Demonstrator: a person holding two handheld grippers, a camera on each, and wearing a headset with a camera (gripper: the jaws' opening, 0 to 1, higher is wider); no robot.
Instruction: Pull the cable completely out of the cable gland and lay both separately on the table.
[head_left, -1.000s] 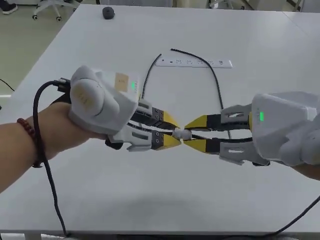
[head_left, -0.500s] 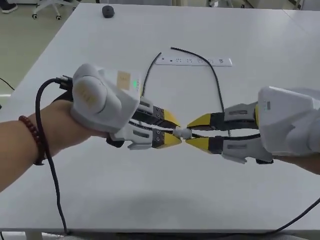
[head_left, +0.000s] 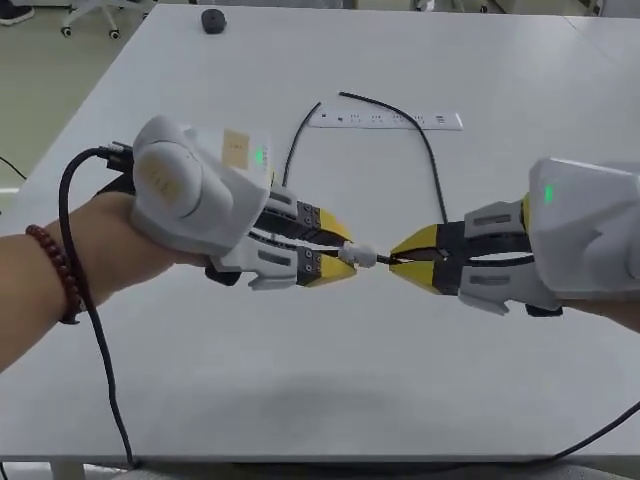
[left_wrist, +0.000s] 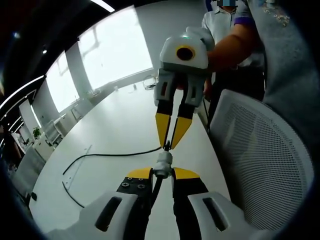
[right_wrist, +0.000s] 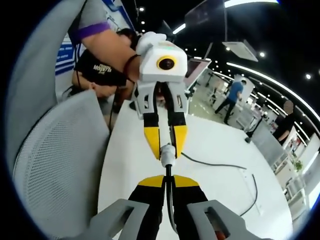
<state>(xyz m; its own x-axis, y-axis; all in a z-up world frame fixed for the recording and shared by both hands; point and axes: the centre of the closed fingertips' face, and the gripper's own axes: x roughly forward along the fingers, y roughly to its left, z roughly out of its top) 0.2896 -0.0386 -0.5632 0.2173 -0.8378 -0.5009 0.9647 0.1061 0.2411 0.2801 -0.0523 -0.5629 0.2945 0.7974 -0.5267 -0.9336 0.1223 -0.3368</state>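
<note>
A small white cable gland (head_left: 358, 257) is held above the table in the jaws of my left gripper (head_left: 345, 255), which is shut on it. From the gland a thin black cable (head_left: 436, 180) comes out to the right. My right gripper (head_left: 392, 260) is shut on the cable a short way from the gland. Beyond it the cable arcs back over the table. In the left gripper view the gland (left_wrist: 162, 164) sits between my own yellow tips, with the right gripper (left_wrist: 167, 146) facing it. In the right gripper view the cable (right_wrist: 168, 172) runs up to the gland (right_wrist: 167, 154).
A white power strip (head_left: 385, 120) lies at the back of the white table (head_left: 330, 380). A dark round object (head_left: 213, 18) sits near the far edge. A black lead (head_left: 85, 310) hangs from the left gripper. A white mesh chair (left_wrist: 255, 160) stands beside the table.
My right gripper has drawn away to the right, so a short stretch of black cable now shows between it and the gland. The left gripper has stayed about where it was.
</note>
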